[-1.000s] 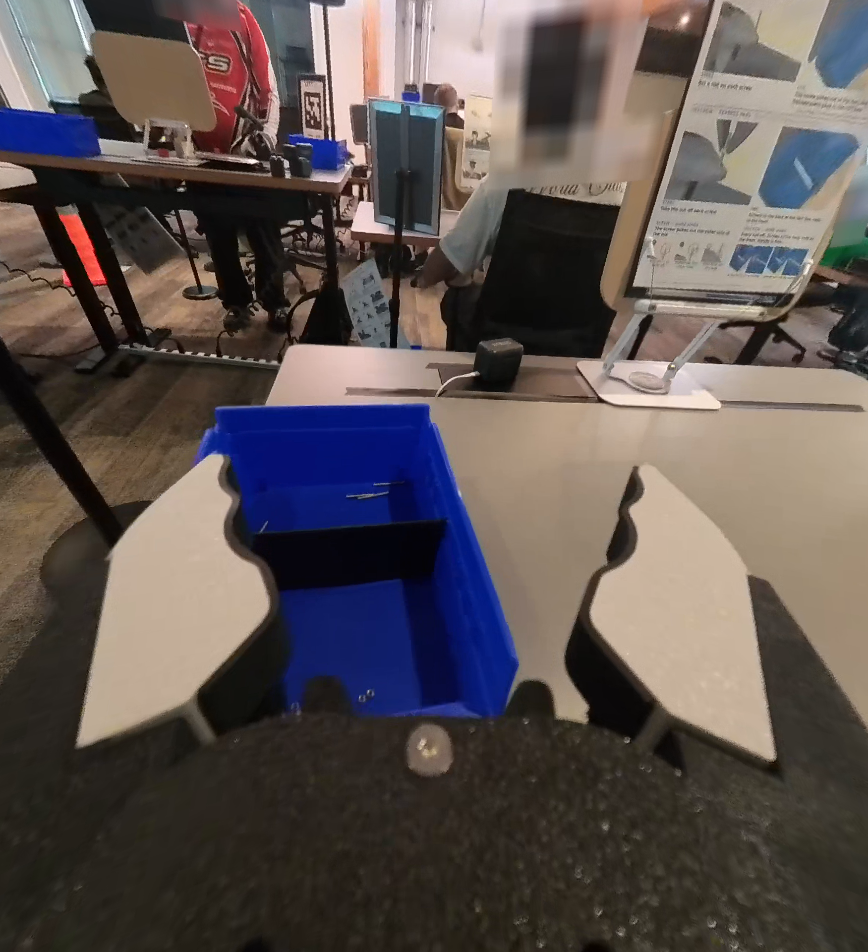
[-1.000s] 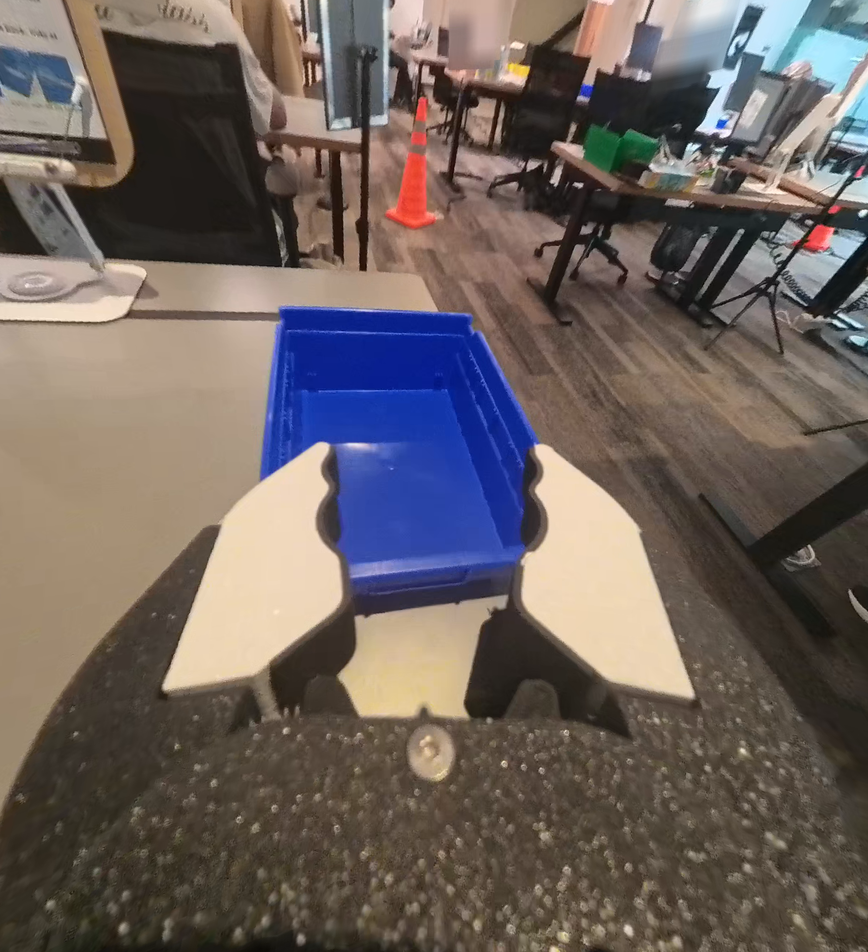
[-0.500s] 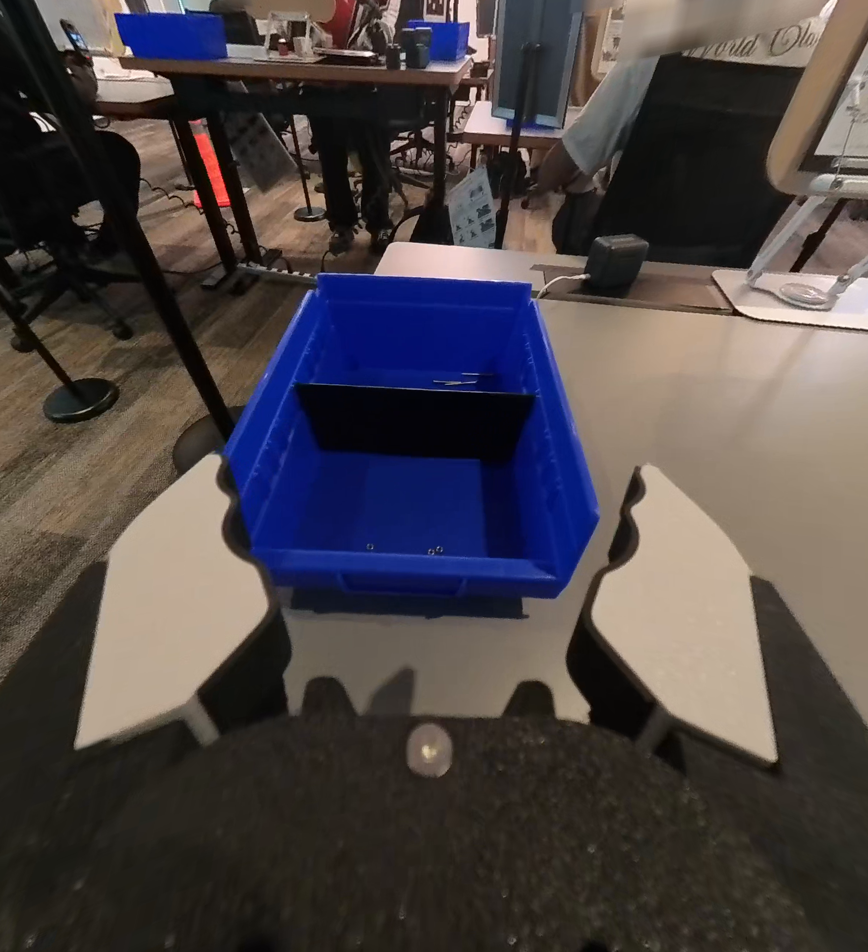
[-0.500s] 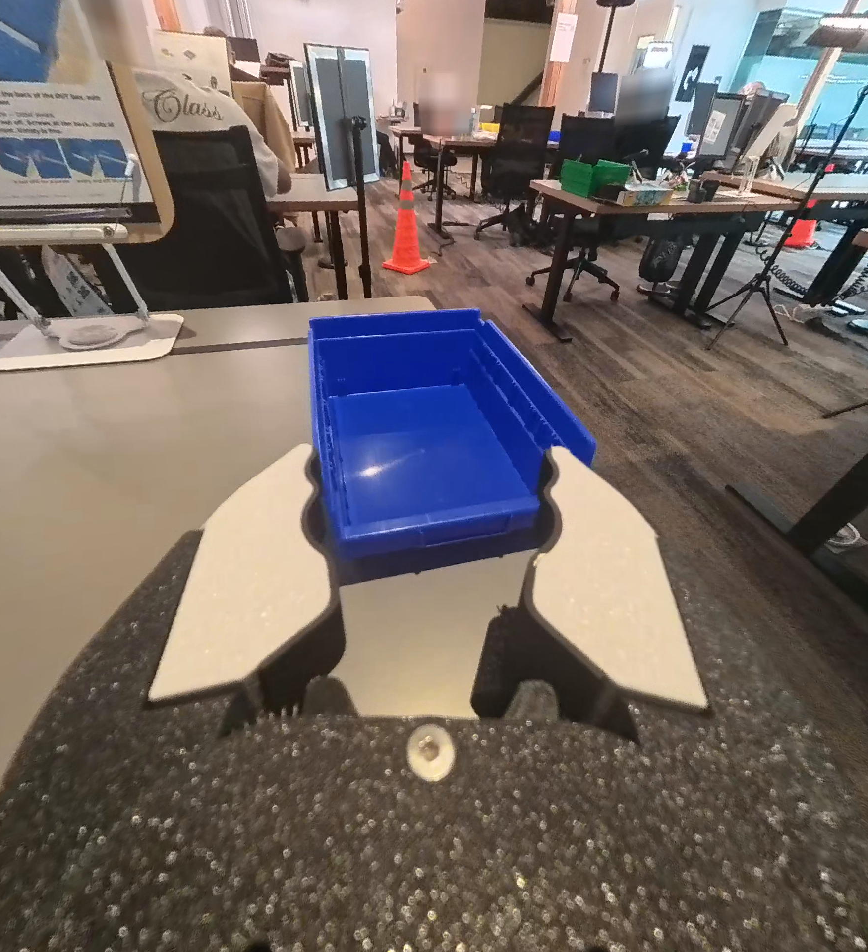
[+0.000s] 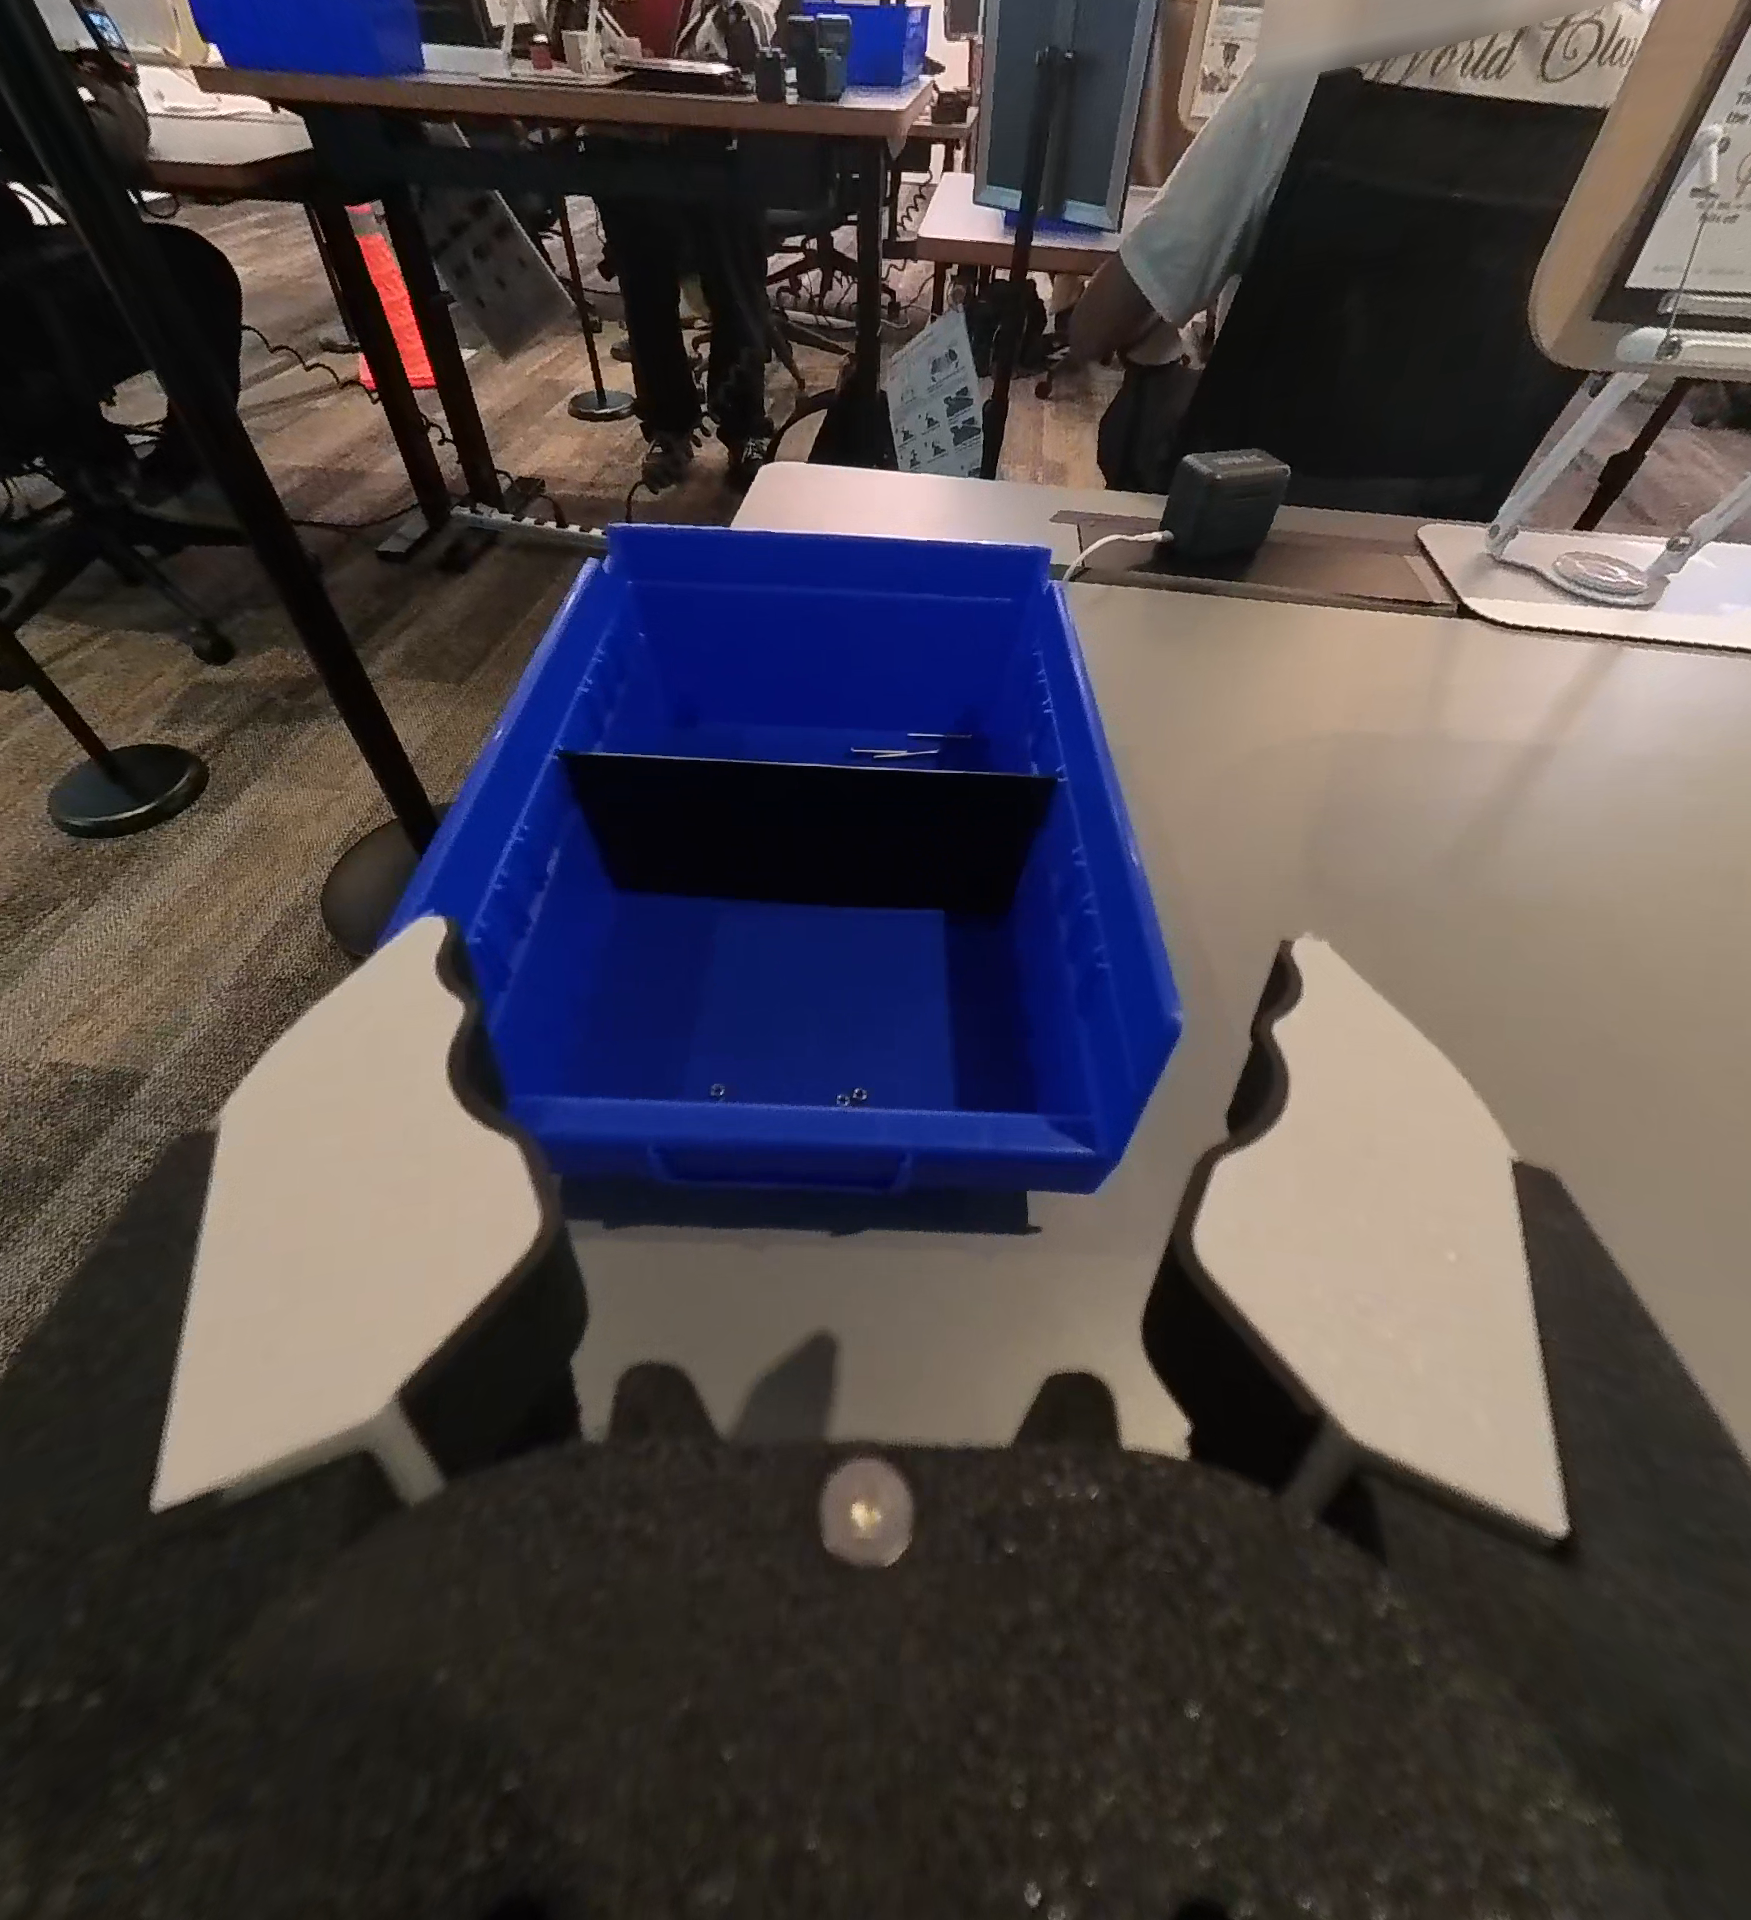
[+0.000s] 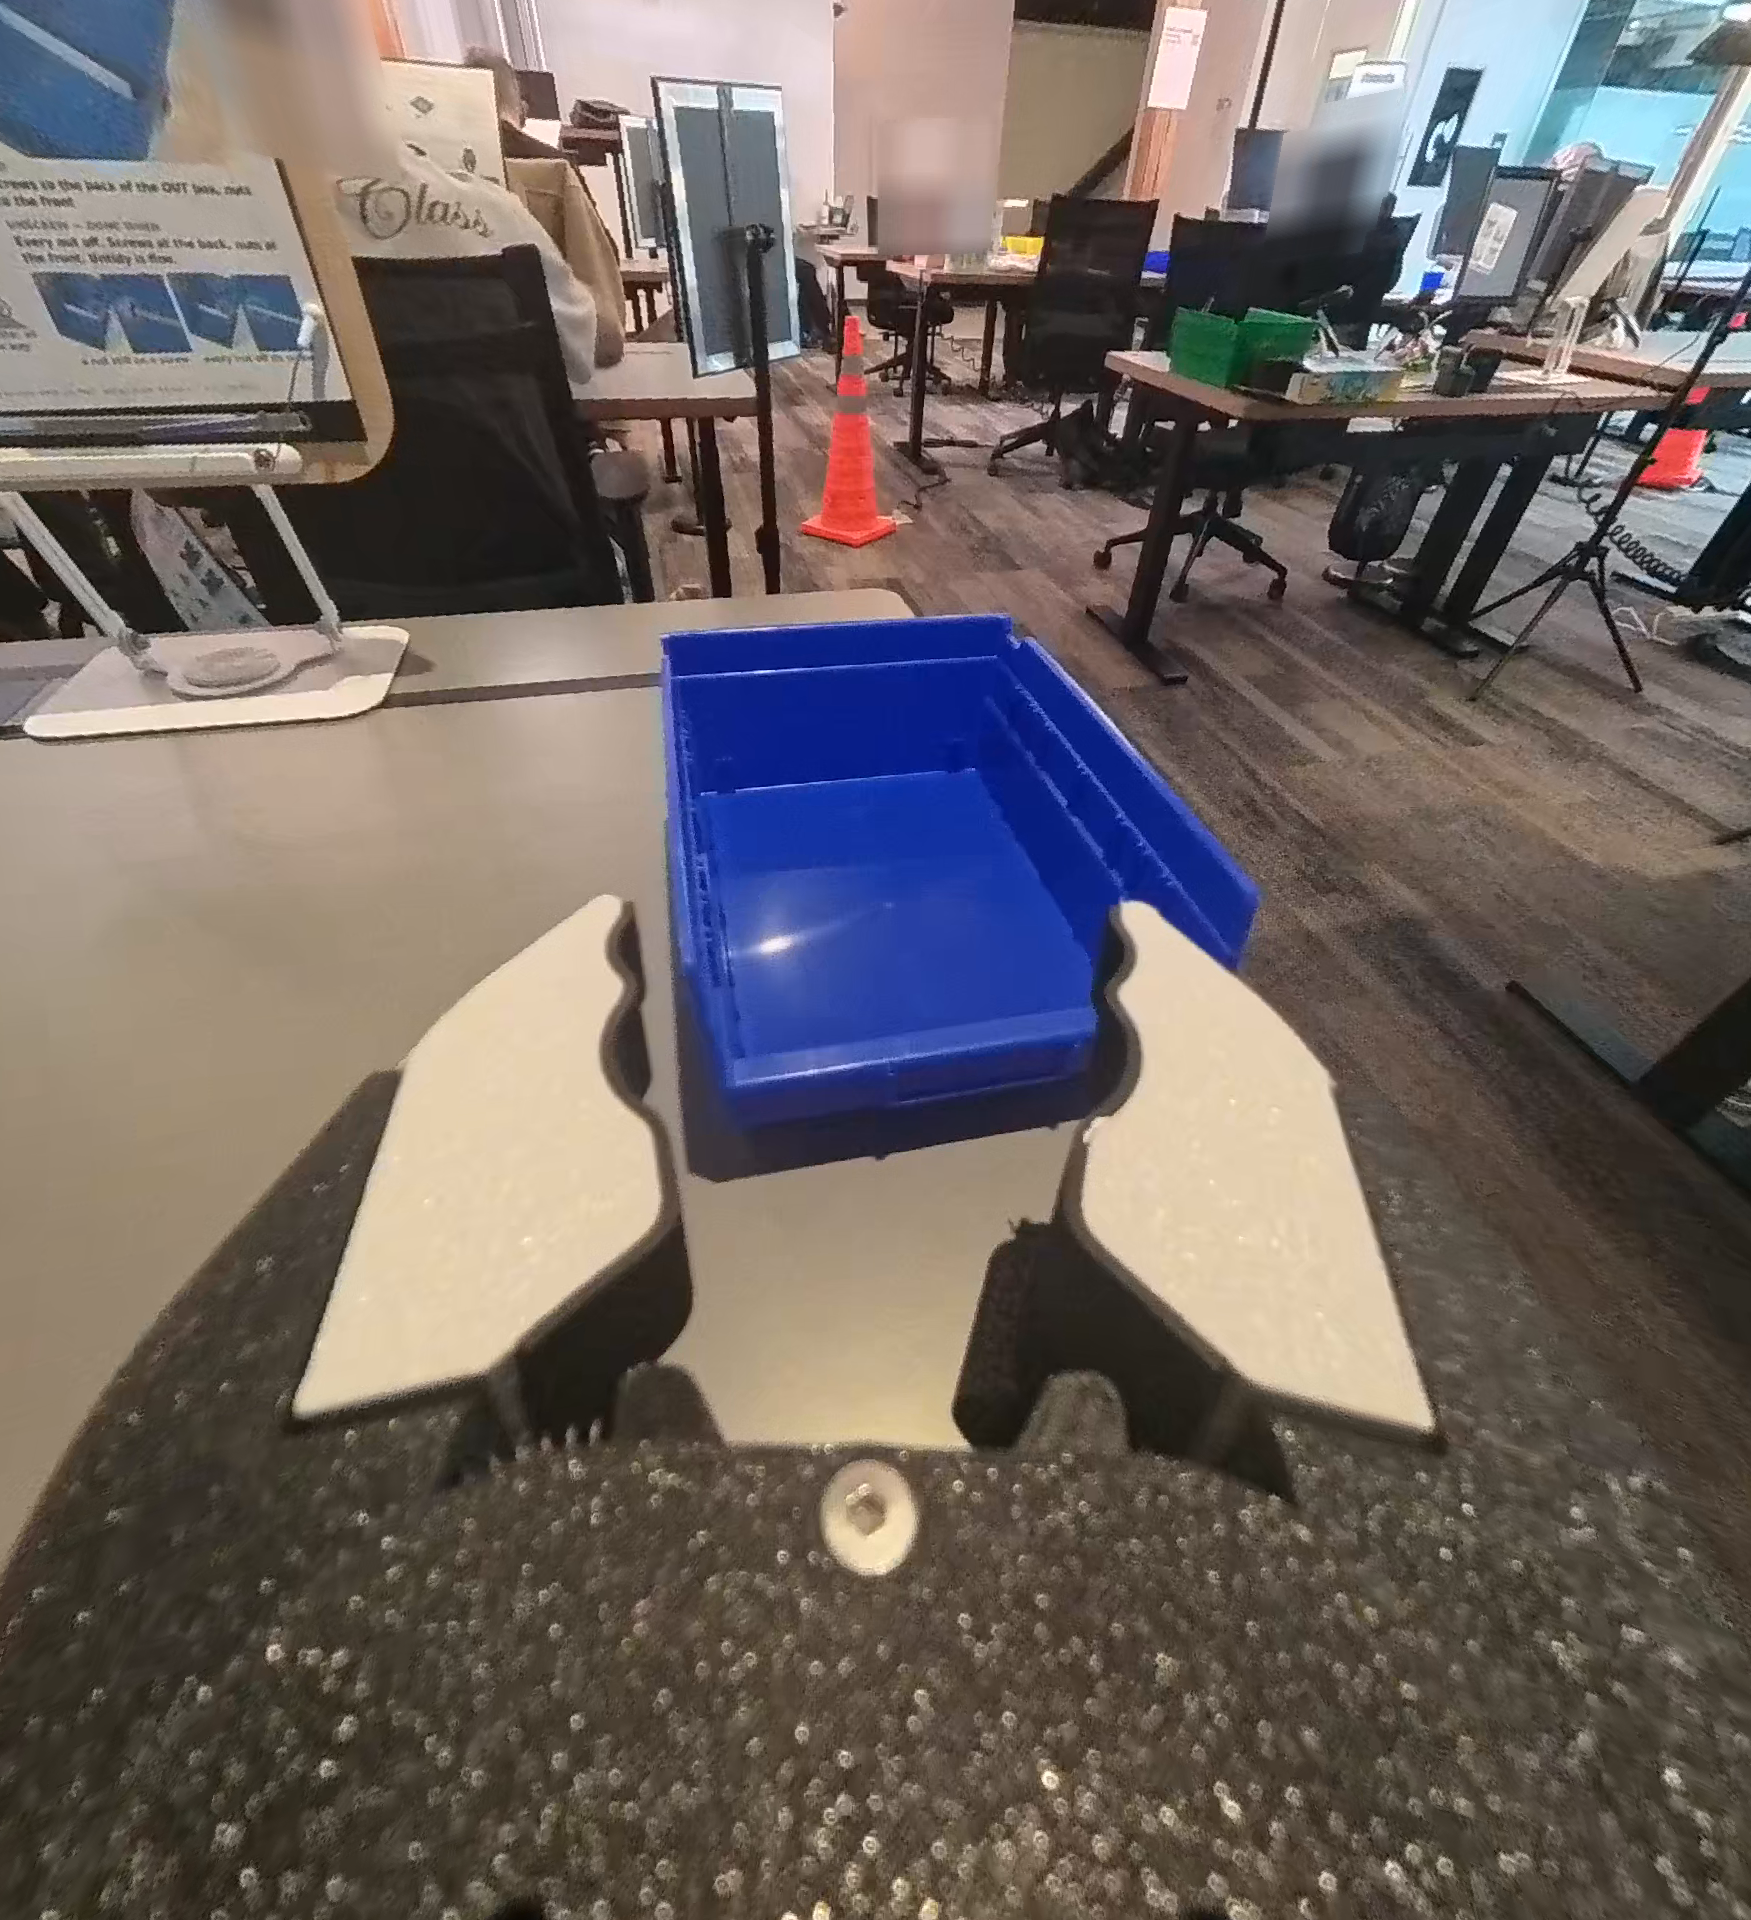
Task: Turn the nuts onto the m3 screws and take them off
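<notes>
- Three tiny nuts (image 5: 788, 1093) lie at the front wall of the divided blue bin (image 5: 1110, 935); thin screws (image 5: 910, 745) rest behind its black divider (image 5: 809, 836).
- Left gripper (image 5: 866, 1049) hangs spread wide and empty before that bin.
- Right gripper (image 6: 871, 1029), likewise parted and empty, faces an empty second bin (image 6: 1177, 873) on the grey table (image 6: 227, 935).
- Nothing is picked yet, I judge; next comes a careful pinch on a screw or a nut.

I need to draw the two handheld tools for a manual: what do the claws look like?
Both match. The left claw and right claw each have two flat, light grey fingers with wavy, black-edged inner sides, set on a black body with a coarse, speckled surface. A silver screw sits at its middle. No cables or markings show.
</notes>
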